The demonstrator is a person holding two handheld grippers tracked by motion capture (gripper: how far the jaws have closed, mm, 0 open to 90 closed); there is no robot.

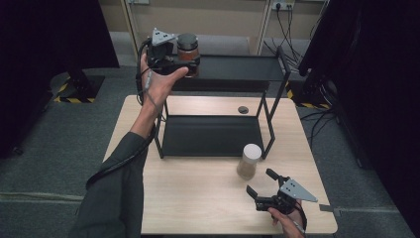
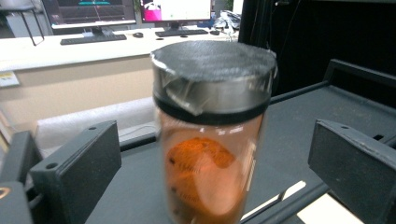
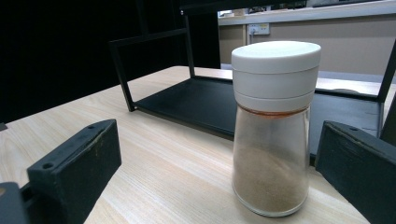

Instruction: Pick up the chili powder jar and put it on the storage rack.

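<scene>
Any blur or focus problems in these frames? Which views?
Left gripper view: the orange jar looks soft, its contents smeared. Right gripper view: the white-capped shaker is sharp, the background counter hazy. High view: dim, with dark corners; both jars are readable.

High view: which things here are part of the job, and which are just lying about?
In the job:
left gripper
dark-lidded jar
black rack
white-lidded shaker
right gripper

Lying about:
grommet in the table
cables behind

Orange-filled, grey-lidded jar (image 2: 212,135) upright on the top shelf (image 1: 237,68).
</scene>
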